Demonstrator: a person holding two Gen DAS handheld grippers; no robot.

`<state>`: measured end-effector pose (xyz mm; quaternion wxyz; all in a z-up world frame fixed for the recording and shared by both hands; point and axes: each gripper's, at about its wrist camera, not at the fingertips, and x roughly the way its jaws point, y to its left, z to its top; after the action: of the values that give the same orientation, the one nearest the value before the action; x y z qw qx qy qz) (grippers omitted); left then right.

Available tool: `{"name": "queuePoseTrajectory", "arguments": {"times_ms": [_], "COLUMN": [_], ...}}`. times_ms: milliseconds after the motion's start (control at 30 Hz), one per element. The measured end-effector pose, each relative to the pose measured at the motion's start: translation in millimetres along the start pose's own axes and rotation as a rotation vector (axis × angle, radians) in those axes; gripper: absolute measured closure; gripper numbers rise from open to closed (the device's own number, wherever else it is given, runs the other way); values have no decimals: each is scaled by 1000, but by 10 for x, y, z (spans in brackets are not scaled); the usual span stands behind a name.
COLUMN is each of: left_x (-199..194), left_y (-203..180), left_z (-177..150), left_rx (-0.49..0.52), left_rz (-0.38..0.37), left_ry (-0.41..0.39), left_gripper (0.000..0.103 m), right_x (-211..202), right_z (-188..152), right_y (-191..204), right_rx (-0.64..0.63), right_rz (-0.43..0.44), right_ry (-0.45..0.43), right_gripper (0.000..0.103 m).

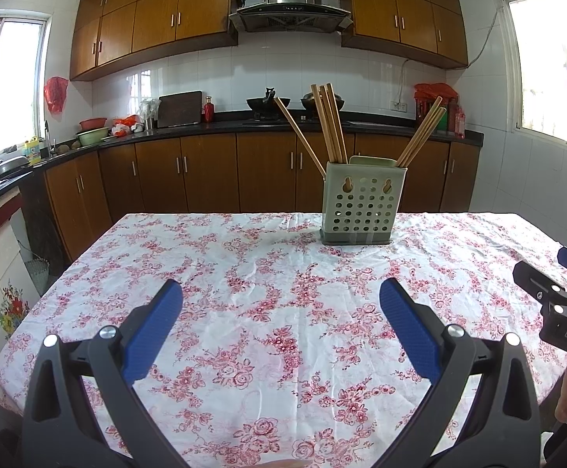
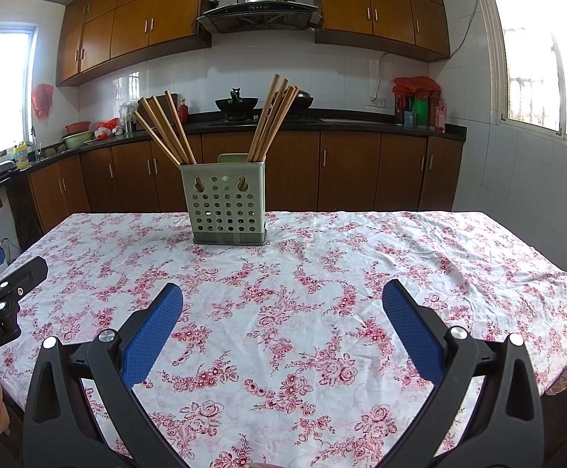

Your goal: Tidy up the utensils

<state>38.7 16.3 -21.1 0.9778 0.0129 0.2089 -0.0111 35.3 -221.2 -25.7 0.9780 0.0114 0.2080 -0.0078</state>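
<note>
A pale green perforated utensil holder (image 1: 362, 202) stands upright toward the far side of the desk (image 1: 244, 312), on a white cloth printed with pink roses, and the wooden chopsticks (image 1: 332, 123) stick out of its top in two fans: one bunch leaning left from the left compartment, the other (image 2: 273, 117) leaning right from the right one. No loose utensil shows anywhere on the cloth, so the sorting looks finished or nearly so. The left hand-held gripper (image 1: 281, 298) hangs low over the near part of the desk with its blue pads wide apart and nothing between them; the right hand-held gripper (image 2: 282, 298) does the same just beside it, likewise spread and empty, both well short of the holder. The chopsticks look light, stiff and smooth, so they would likely slide or twist in a loose pinch; the sensible place to take one is across the shaft in its upper half, clear of its neighbours, with the pads square to it. The holder looks like thin plastic, light and top-heavy with the sticks leaning out, so a sideways tug on a stick could tip it or drag it across the wrinkled cloth; steadying its wall with the other gripper would help.
</note>
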Motion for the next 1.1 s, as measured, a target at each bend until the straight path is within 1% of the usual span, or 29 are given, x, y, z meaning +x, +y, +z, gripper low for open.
{"name": "queuePoseTrajectory", "arguments": {"times_ms": [1100], "left_x": [7], "left_y": [-9], "left_z": [-21], "left_rx": [-4], "left_rz": [4], "left_ry": [7], "left_gripper": [4], "right_x": [2], "right_z": [-2], "right_y": [-7], "right_rx": [1], "right_rz": [1], "right_ry": [1], "right_gripper": [2]}}
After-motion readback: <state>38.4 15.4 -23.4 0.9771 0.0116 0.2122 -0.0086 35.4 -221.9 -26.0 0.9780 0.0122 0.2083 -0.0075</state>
